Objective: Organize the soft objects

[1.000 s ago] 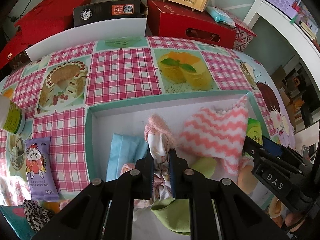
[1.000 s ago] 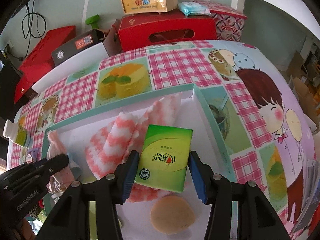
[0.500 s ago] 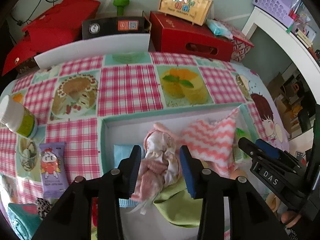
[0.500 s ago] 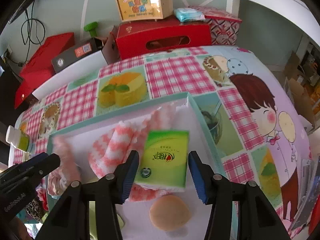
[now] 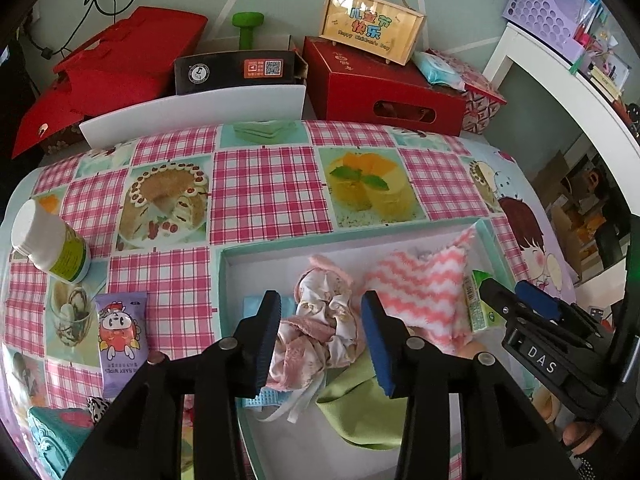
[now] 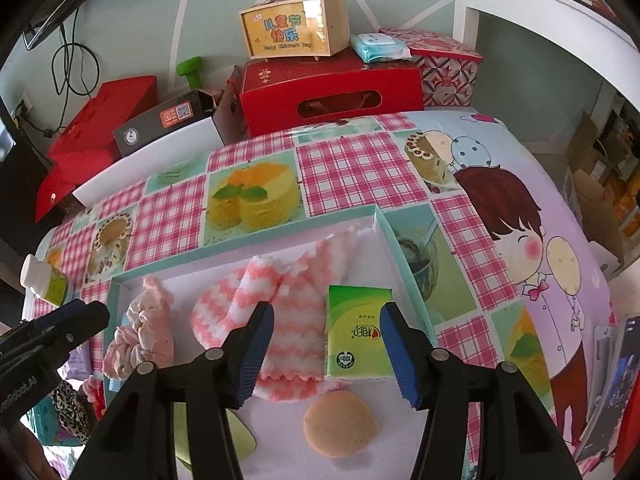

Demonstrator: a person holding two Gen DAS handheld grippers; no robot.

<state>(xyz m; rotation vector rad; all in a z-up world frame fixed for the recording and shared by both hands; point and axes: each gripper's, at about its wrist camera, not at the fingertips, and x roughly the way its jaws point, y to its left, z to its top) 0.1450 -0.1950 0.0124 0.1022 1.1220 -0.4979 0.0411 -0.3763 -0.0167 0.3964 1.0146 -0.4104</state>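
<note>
A teal-rimmed white tray [image 5: 224,280] holds the soft things. A crumpled pink floral cloth [image 5: 328,344] lies in it on a green cloth [image 5: 356,400] and a blue one [image 5: 250,306]. My left gripper [image 5: 320,304] hovers open just above the floral cloth, its pads clear of it. A pink-and-white chevron towel [image 6: 296,292] lies to the right. A green tissue pack [image 6: 356,332] rests flat on the towel's edge. My right gripper [image 6: 326,314] stands over the pack with its jaws opening, the pads not pressing it. A round tan puff [image 6: 340,424] lies nearer me.
On the checked tablecloth left of the tray stand a white-capped bottle [image 5: 48,248] and a purple wipes pack [image 5: 120,336]. A leopard-print piece [image 5: 96,404] and a teal item [image 5: 56,432] lie at the near left. Red boxes [image 5: 380,84] and a white board [image 5: 192,112] line the back.
My left gripper opened, let go of the floral cloth and rose; the cloth slumped into the tray. My right gripper widened and the green pack now lies free below it.
</note>
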